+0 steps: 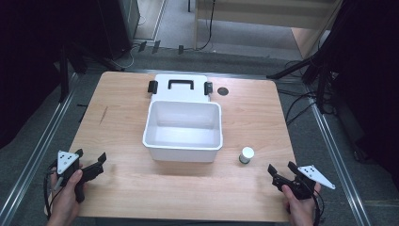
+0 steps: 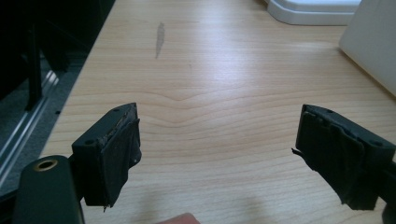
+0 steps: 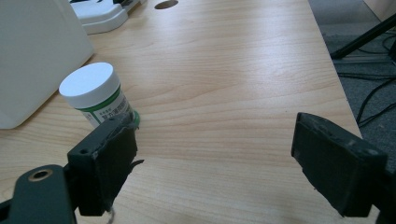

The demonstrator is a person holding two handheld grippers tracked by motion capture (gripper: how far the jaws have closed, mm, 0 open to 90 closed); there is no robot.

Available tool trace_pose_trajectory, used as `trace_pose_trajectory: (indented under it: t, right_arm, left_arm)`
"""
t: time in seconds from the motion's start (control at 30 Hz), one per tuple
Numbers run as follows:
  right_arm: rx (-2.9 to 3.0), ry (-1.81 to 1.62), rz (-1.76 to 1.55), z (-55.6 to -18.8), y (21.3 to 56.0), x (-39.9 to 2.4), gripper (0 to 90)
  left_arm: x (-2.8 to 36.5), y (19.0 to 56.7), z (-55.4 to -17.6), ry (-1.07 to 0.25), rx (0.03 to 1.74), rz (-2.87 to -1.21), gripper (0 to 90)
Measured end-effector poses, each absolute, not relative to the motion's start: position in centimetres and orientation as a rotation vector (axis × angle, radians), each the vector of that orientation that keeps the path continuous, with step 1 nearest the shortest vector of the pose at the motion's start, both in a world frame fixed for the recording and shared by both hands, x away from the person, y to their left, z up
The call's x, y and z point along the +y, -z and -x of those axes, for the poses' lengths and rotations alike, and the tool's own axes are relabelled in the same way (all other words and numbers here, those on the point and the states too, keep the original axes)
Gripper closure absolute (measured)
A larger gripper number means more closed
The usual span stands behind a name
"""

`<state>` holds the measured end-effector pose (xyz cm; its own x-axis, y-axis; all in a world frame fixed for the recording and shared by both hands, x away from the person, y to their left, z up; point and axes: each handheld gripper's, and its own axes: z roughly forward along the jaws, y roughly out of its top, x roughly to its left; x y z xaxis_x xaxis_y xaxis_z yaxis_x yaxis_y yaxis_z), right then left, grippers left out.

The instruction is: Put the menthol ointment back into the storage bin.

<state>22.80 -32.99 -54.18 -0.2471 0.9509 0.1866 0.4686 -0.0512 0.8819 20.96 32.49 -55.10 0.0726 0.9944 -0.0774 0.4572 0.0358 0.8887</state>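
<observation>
right claw (image 1: 283,171) wide, empty, low over bench (image 1: 254,122) | jar (image 1: 246,155) upright just ahead, nothing between | left claw (image 1: 90,159) wide, empty | open white box (image 1: 182,141) beside jar, lid (image 1: 180,87) behind

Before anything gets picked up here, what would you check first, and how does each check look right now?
1. Right gripper open and holding nothing: ok.
2. Left gripper open and holding nothing: ok.
3. Jar upright with its white cap on: ok.
4. Jar lined up between the right gripper's jaws: not ok, it stands off by the left jaw, in the right gripper view.
5. Bin open, with nothing inside: ok; its lid lies flat behind it.
6. Bare table between right gripper and jar: ok.
</observation>
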Motion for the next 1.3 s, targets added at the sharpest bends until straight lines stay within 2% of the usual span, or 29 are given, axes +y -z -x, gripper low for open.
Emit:
trace_pose_trajectory:
  t: [0.5,0.63,0.93,1.3]
  right_arm:
    - [1.929,-1.135,-1.464,-22.7,53.1,-31.9,15.2]
    - [1.993,-1.089,-1.457,-22.9,52.2,-31.7,19.4]
    - [2.210,-0.897,-1.473,-24.6,51.0,-30.0,21.4]
    - [2.418,-0.660,-1.435,-26.6,49.9,-27.8,22.0]
  left_arm:
    - [32.6,55.1,-20.7,-0.825,1.493,-1.527,14.6]
    - [32.6,55.1,-20.6,-0.787,1.494,-1.542,14.7]
    - [32.2,55.1,-20.4,-0.847,1.485,-1.544,14.6]
    - [32.5,55.1,-20.1,-0.836,1.468,-1.506,14.3]
